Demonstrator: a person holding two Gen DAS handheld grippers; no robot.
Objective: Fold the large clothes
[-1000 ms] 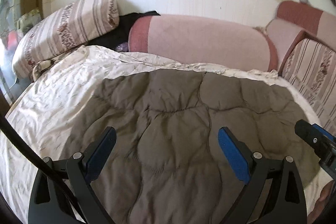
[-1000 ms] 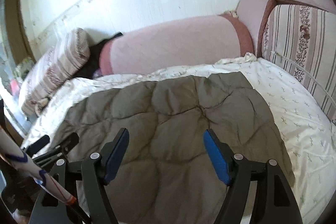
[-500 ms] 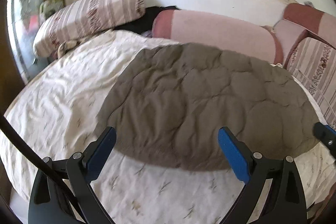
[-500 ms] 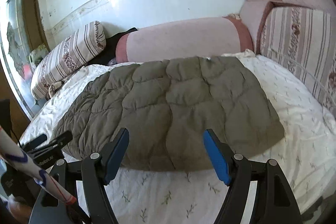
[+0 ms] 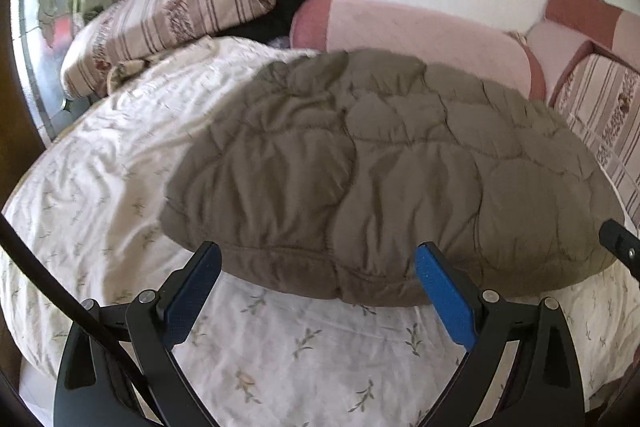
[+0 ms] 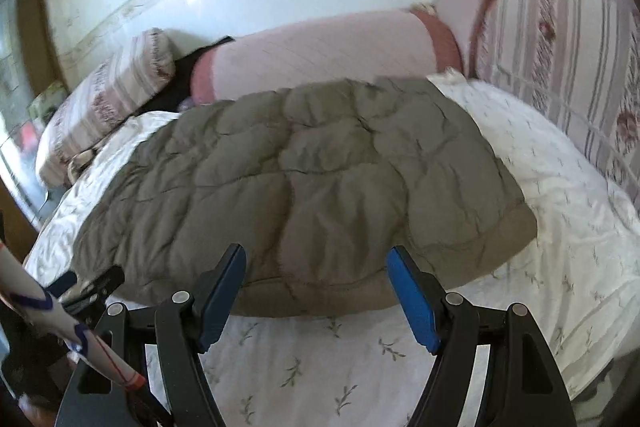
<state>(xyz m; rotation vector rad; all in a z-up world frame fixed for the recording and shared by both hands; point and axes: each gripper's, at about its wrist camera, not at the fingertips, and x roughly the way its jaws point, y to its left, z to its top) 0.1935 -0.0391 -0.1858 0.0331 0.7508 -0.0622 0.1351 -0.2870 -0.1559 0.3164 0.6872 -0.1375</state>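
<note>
A grey-brown quilted padded garment (image 5: 384, 171) lies folded in a thick rectangle on the white flowered bedsheet (image 5: 312, 343); it also shows in the right wrist view (image 6: 304, 187). My left gripper (image 5: 316, 267) is open and empty, hovering just in front of the garment's near edge. My right gripper (image 6: 316, 271) is open and empty, also just short of the near edge, further right. The right gripper's tip (image 5: 618, 247) shows at the left view's right edge. The left gripper (image 6: 88, 283) shows at the right view's lower left.
A long pink bolster (image 5: 420, 39) lies along the white wall behind the garment. A striped pillow (image 5: 168, 15) sits at the back left, with dark cloth (image 5: 280, 15) beside it. Striped cushions (image 6: 560, 67) stand on the right. A window (image 5: 44, 27) is at left.
Both grippers have pulled back toward the bed's near edge. The garment, which filled the views a second ago, now lies ahead of the fingers with bare sheet below them.
</note>
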